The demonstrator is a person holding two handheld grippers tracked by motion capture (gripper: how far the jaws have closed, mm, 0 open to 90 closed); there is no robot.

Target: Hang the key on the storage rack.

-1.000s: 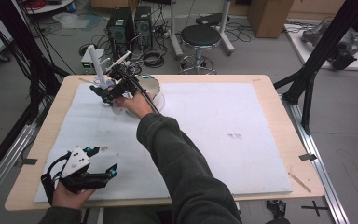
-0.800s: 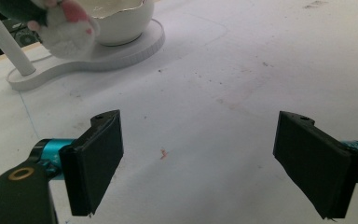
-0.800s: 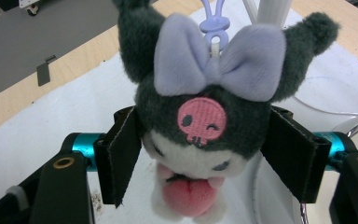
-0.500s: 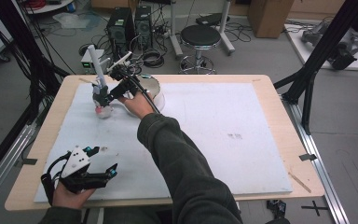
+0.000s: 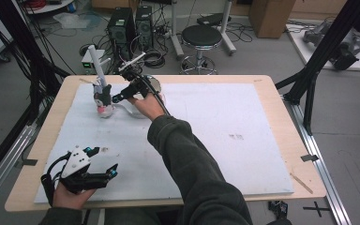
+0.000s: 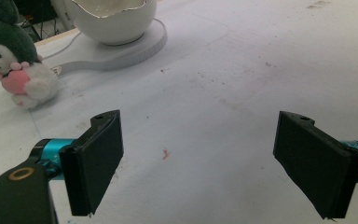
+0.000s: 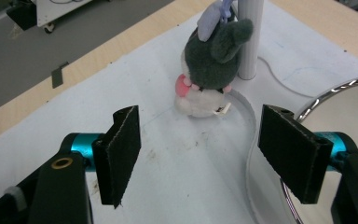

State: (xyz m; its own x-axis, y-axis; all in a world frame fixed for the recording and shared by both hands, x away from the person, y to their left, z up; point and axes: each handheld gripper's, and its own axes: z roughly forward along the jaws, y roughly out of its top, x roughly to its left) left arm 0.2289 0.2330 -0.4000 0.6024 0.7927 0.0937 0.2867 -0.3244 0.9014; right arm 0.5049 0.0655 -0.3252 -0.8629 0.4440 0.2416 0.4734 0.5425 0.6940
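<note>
The little plush toy (image 7: 209, 70), dark grey on top and white below with a pink patch at its front, sat upright at the far left of the white mat (image 5: 225, 154), leaning against the white post (image 7: 250, 37) of a stand whose flat round base (image 7: 242, 105) it rested on. That propped it nicely: it could not tip backwards, and its front faced your right gripper (image 5: 116, 97). A small tag poked out at its lower side, too tiny to read, and no other writing or brand was legible anywhere on the table.

Your right gripper hovered just short of the toy, jaws spread and just widened a touch, nothing between the pads (image 7: 121, 158); the toy sat apart from them, lined up with the gap as though for a grab or just after a release. Beside that gripper lay the round mirror (image 7: 345, 121), close enough to clip on a careless swing.

Down at the near left corner your left gripper (image 5: 114, 171) rested low over the mat, jaws wide apart and empty, well clear of the action. From its own camera the toy (image 6: 16, 65) showed far off beside a white, broken-egg-shaped bowl (image 6: 112, 18) on a stand.
</note>
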